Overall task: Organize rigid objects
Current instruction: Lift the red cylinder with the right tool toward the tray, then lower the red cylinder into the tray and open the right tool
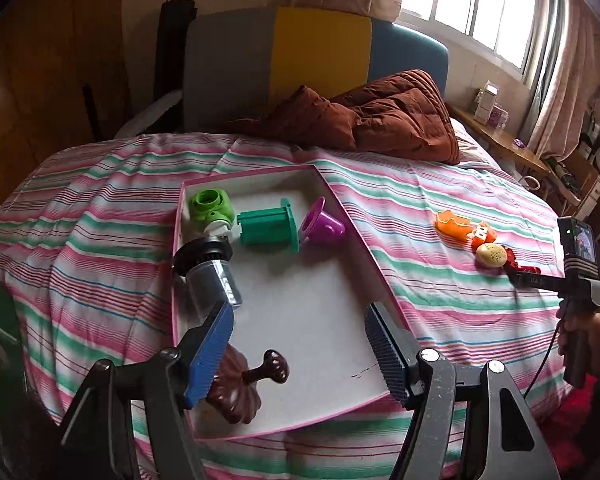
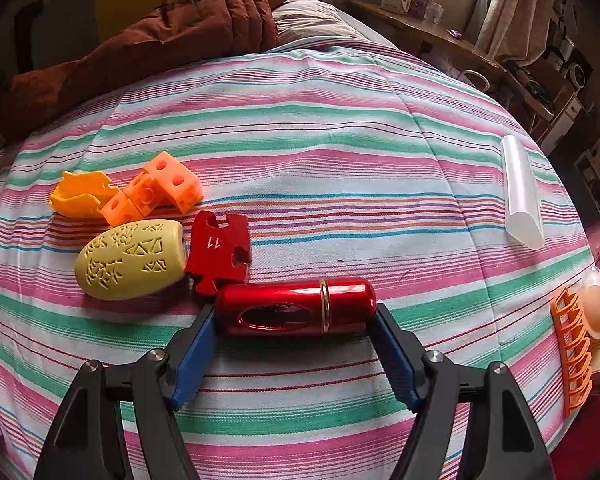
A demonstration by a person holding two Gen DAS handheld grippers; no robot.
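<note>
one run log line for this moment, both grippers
left gripper: open, empty, over tray | right gripper: shut on red capsule, on bed | tray: five items

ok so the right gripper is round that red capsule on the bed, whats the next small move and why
Probably lift it straight up. The right gripper has a blue pad at each end of the red capsule, which lies on the striped bedspread right beside the red flat piece. The pink-rimmed tray has bare floor, and the left gripper is empty above it.
</note>
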